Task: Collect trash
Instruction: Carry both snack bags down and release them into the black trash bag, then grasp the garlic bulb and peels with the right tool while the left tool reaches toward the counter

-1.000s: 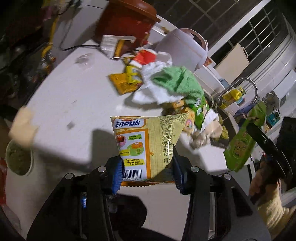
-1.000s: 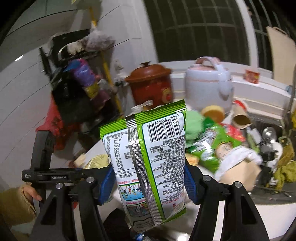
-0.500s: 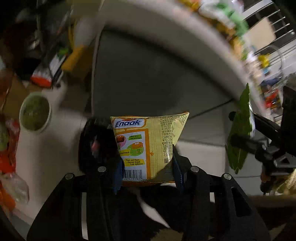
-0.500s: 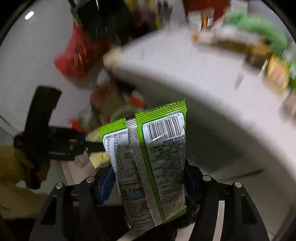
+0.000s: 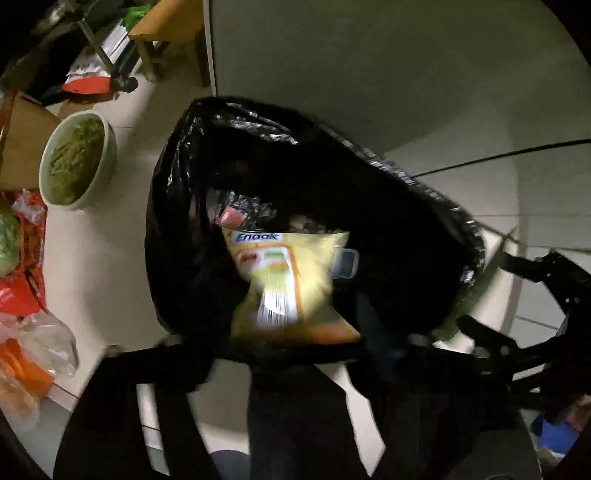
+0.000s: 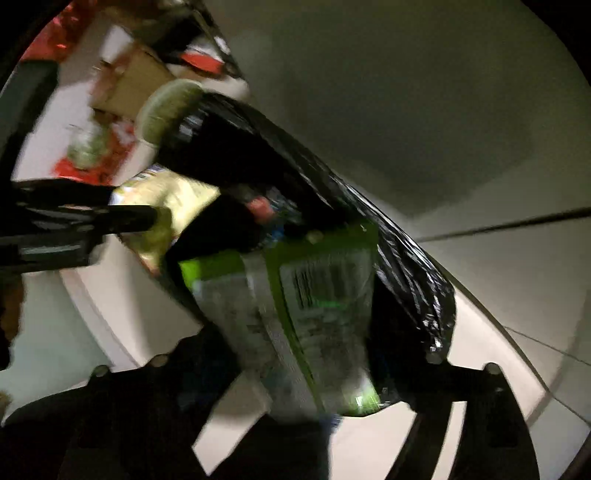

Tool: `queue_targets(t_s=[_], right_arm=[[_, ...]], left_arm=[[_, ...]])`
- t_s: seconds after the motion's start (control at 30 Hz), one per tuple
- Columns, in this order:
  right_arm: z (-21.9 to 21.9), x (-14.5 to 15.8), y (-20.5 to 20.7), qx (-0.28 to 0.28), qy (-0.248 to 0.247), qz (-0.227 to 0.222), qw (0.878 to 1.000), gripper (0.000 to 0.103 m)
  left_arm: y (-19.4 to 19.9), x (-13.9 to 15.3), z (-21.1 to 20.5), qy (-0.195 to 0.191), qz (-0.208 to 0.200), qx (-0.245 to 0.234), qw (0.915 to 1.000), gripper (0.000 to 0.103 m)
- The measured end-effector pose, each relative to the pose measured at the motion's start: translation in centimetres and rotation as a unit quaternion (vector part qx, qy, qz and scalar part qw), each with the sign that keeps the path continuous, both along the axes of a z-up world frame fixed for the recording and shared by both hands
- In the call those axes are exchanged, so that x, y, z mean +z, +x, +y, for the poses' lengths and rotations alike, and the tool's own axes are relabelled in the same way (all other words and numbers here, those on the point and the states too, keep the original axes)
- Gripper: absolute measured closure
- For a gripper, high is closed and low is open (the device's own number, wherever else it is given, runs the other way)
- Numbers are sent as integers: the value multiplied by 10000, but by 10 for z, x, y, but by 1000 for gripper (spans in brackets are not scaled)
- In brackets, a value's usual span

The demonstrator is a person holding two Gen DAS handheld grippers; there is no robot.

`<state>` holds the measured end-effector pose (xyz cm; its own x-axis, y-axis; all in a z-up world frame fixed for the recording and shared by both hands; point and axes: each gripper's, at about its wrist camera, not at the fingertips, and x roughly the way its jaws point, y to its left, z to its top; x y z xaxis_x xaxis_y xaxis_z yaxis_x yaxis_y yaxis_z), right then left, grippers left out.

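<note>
A black trash bag [image 5: 192, 206] stands open on the pale floor, with wrappers inside; it also shows in the right wrist view [image 6: 406, 266]. A yellow Enaak snack packet [image 5: 288, 280] hangs blurred over the bag's mouth, in front of my left gripper [image 5: 295, 347], whose fingers look spread wide. A green snack wrapper [image 6: 306, 317] is blurred and tilted between the fingers of my right gripper [image 6: 295, 362], which also look spread apart. The yellow packet [image 6: 162, 199] and the left gripper's body [image 6: 74, 221] show at the left of the right wrist view.
A pale green bowl of greens [image 5: 75, 158] sits on the floor left of the bag. Red and clear plastic bags [image 5: 26, 295] lie at the far left. A cardboard box [image 5: 22, 140] and a wooden stool [image 5: 173, 33] stand behind. A grey cabinet wall [image 5: 406, 74] rises behind the bag.
Both grippers have swung down from the counter to the black bag on the floor. Both sets of fingers have spread, and the two packets look loose and blurred.
</note>
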<state>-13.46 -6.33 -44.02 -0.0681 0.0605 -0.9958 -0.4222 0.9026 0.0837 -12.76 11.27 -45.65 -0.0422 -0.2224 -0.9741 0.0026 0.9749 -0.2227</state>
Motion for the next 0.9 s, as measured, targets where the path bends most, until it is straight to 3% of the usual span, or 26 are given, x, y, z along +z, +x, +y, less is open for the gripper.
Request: queue_targets(t_s=[0.1, 0.2, 0.3, 0.4, 0.43, 0.5, 0.53, 0.57, 0.63, 0.7, 0.73, 0.9], right_arm=[[-13, -4, 1, -275, -36, 19, 9996, 17], [-24, 12, 5, -380, -1, -40, 9993, 15], [-32, 56, 9, -427, 264, -334, 9982, 15], [-38, 138, 15, -406, 804, -927, 9916, 15], [-39, 168, 18, -402, 988, -1162, 9875, 15], [-44, 243, 24, -447, 1400, -1813, 9724, 5], [-46, 266, 25, -461, 1537, -2042, 9657, 6], [-53, 302, 27, -512, 1714, -2438, 9532, 6], [-67, 344, 34, -646, 1735, -3178, 9299, 6], [-86, 369, 46, -854, 1438, -3927, 9043, 5], [-95, 371, 52, -973, 1278, -4111, 8973, 5], [-144, 353, 98, -1658, 827, -4167, 8899, 5]], left_arm=[[1, -3, 5, 225, -27, -77, 9997, 22], [-2, 5, 15, 222, 14, 31, 9997, 22], [1, 33, 17, 135, -211, 70, 9997, 22], [0, 82, 8, 43, -612, -20, 9981, 18], [1, 100, 5, 10, -750, -59, 9972, 16], [2, 129, 1, -76, -976, -71, 9952, 16], [3, 147, -3, -202, -1096, -58, 9938, 16], [3, 155, -5, -243, -1153, -43, 9930, 16], [3, 181, -14, -353, -1337, -15, 9904, 16], [3, 199, -23, -473, -1491, -28, 9877, 16], [3, 209, -28, -500, -1596, -72, 9859, 16], [8, 244, -49, -575, -2016, -367, 9771, 16]])
